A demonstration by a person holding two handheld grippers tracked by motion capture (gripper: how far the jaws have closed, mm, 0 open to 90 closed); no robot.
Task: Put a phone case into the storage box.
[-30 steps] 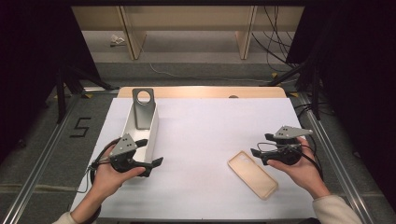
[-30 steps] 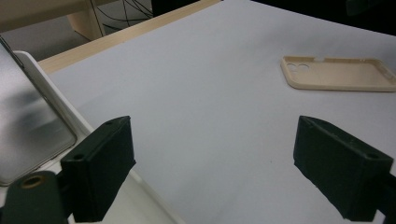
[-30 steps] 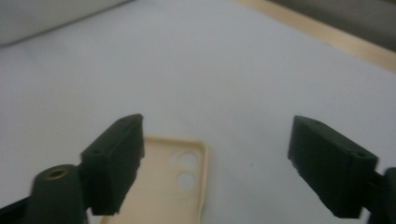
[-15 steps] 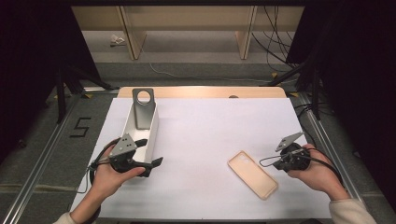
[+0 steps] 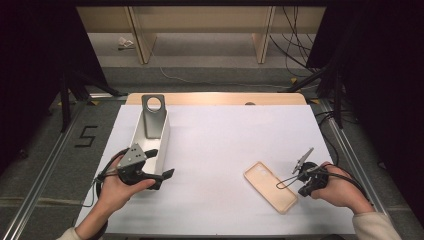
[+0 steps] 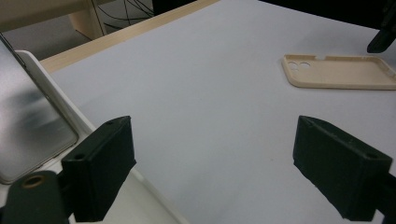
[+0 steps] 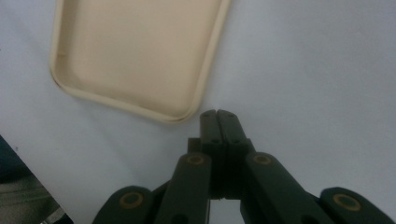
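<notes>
A beige phone case (image 5: 270, 186) lies hollow side up on the white table (image 5: 225, 145), right of centre. My right gripper (image 5: 301, 187) is just right of the case, tilted down at the table. Its jaws are shut with nothing between them. In the right gripper view, the right gripper (image 7: 218, 114) has its closed tips just off one rounded corner of the case (image 7: 135, 51), apart from it. My left gripper (image 5: 161, 162) is held by the near end of a white tray (image 5: 163, 142). In the left gripper view, my left gripper (image 6: 219, 172) stands open wide, with the case (image 6: 336, 72) far off.
A grey metal stand (image 5: 152, 117) with a round hole leans inside the white tray, and its plate (image 6: 28, 121) sits at the left of the left gripper view. A wooden strip (image 5: 215, 98) edges the table's far side. Rails and cables run along both sides.
My right gripper has moved off the case's right side toward the near right, sunk a little, tipped downward, and its jaws have shut on nothing. The left gripper has not moved.
</notes>
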